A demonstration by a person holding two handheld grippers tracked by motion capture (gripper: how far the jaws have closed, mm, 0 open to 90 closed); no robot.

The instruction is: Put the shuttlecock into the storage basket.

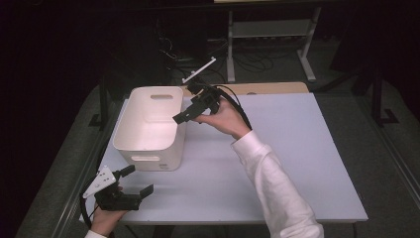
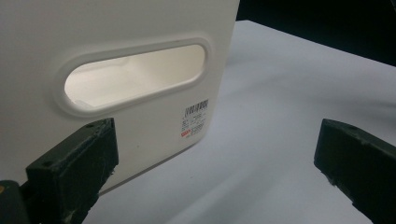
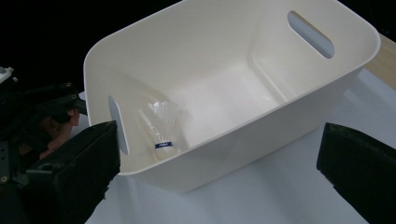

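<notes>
Left gripper (image 1: 132, 181) nearest, jaws wide, empty; right gripper (image 3: 219, 172) wide over bin (image 3: 280, 107). Shuttlecock (image 3: 161, 123) inside — probably featherlight, crushable skirt; best pinched at cork base.

High view overhead; both gripper views near the bin (image 1: 148, 129).

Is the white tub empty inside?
No, a shuttlecock lies at the bottom of the white tub, near one end wall.

A white table (image 1: 277, 163) carries a white handled bin (image 1: 148, 126) near its far-left corner.
</notes>
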